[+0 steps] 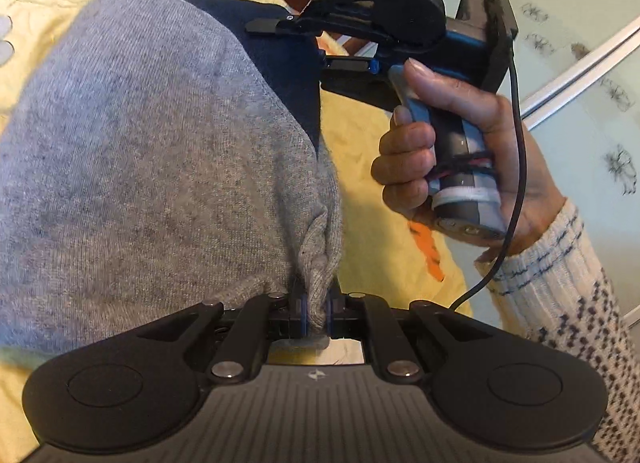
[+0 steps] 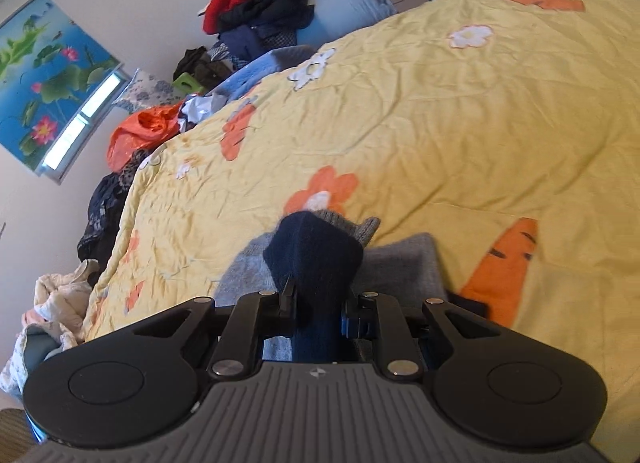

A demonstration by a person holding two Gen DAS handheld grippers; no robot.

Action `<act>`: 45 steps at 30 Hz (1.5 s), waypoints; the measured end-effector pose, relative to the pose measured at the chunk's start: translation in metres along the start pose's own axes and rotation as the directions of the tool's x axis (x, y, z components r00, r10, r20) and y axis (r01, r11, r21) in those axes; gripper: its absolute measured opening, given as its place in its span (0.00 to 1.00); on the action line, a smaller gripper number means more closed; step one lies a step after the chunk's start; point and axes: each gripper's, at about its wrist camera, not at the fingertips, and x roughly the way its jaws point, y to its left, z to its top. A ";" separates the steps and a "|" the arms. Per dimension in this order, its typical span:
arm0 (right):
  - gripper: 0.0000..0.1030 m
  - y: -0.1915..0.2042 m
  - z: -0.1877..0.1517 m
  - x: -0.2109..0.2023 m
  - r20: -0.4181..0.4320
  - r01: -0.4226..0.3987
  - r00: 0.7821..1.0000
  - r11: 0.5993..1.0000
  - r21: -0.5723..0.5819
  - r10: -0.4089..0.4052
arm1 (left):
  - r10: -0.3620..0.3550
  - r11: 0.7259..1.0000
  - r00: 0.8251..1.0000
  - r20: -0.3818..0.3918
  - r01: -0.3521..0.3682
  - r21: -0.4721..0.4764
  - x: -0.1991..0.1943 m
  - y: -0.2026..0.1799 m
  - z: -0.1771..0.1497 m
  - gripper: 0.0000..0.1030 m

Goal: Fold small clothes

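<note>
1. Left gripper [image 1: 315,313] pinches grey garment [image 1: 140,163] corner, lifted above yellow bedspread [image 2: 440,123].
2. Right gripper [image 2: 320,313] clamps its navy band.
3. Fold probably mid-way; nothing laid flat.

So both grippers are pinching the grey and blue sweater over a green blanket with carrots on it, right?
Not quite: the blanket is yellow, not green, as the right wrist view shows. The rest holds: the left gripper pinches the sweater by its grey part, the right gripper by its blue part.
</note>
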 end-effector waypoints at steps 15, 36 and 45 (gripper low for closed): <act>0.55 0.002 -0.025 -0.041 0.117 0.084 0.991 0.988 -0.133 -0.068 | -0.109 0.994 0.993 0.044 0.108 0.025 -0.088 -0.007 0.003 1.00; 0.28 0.031 -0.081 -0.021 0.088 0.147 0.988 0.948 -0.281 -0.127 | 0.200 0.972 0.964 0.173 -0.217 0.085 -0.050 0.027 0.109 1.00; 0.70 0.034 -0.128 -0.062 0.111 0.098 0.991 0.958 -0.269 -0.070 | 0.383 0.906 0.912 0.147 -0.402 0.135 -0.011 0.062 0.089 1.00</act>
